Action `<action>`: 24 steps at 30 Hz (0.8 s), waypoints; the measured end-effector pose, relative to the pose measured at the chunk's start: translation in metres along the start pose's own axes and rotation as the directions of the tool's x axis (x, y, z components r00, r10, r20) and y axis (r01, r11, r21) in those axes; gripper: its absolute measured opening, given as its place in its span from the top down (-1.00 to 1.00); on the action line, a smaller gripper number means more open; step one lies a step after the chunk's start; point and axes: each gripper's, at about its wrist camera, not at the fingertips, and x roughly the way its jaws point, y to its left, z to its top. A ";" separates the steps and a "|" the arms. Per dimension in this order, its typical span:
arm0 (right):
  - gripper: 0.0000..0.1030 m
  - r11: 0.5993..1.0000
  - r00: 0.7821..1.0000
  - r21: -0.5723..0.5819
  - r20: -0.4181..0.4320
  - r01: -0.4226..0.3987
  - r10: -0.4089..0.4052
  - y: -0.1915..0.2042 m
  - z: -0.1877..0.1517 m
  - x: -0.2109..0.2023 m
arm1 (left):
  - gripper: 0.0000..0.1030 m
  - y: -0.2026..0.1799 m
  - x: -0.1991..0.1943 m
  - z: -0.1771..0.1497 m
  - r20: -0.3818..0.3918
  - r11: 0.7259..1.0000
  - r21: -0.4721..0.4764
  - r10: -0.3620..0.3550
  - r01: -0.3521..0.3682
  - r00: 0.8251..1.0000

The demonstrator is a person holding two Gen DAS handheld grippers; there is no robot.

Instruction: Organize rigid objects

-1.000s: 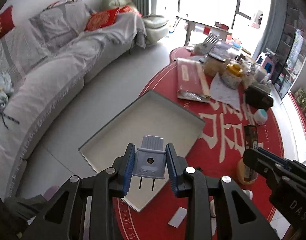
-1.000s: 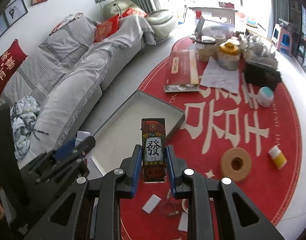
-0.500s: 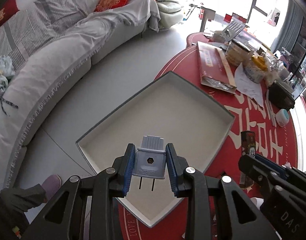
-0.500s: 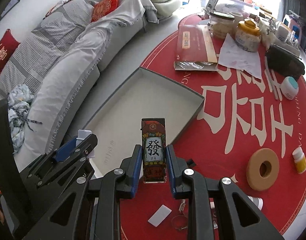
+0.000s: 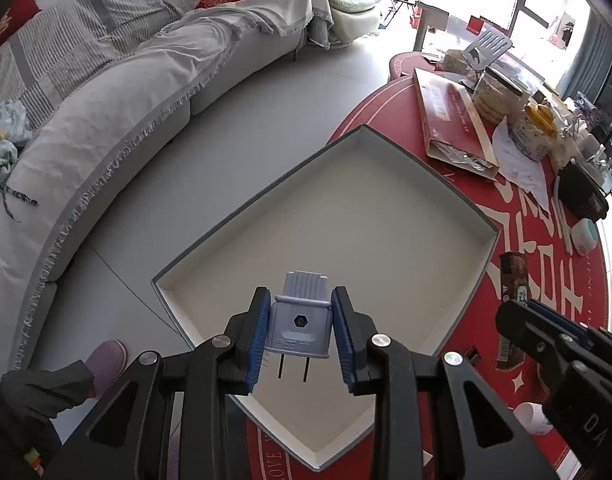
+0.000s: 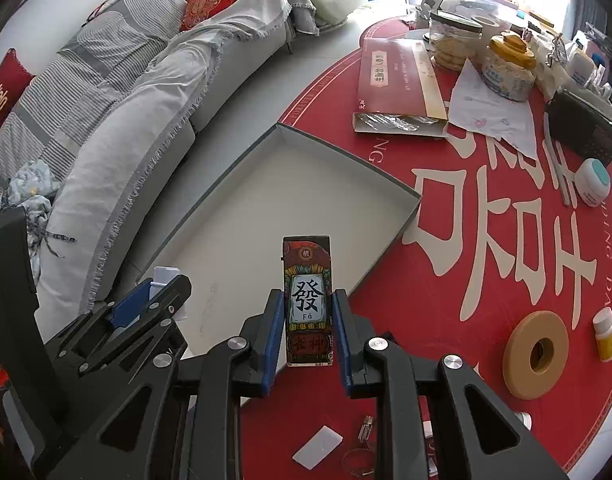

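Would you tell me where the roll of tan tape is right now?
In the right wrist view, the tan tape roll lies flat on the red rug at the lower right, just left of the small yellow bottle.

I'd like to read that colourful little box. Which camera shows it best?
The right wrist view: the box faces the camera, held upright between the jaws. The left wrist view shows only its dark edge, at an angle.

- my right gripper (image 6: pixel 308 334) clamps a slim mahjong-print box (image 6: pixel 307 300) upright.
- beyond it lies the open grey tray (image 6: pixel 410 216).
- near left, my left gripper (image 6: pixel 153 300) pinches a pale plug (image 6: pixel 164 276).
- tape roll (image 6: pixel 536 354) sits right on the red rug (image 6: pixel 446 292).
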 end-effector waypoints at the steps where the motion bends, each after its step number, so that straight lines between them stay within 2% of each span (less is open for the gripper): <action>1: 0.51 1.000 1.000 0.001 0.000 0.000 0.000 0.000 0.000 0.001 | 0.35 0.000 0.000 0.000 -0.001 1.000 -0.002 0.000 0.000 1.000; 24: 0.51 1.000 1.000 0.004 -0.023 0.006 -0.006 -0.004 0.007 0.021 | 0.35 0.004 0.018 0.000 -0.029 1.000 -0.016 0.015 -0.015 0.999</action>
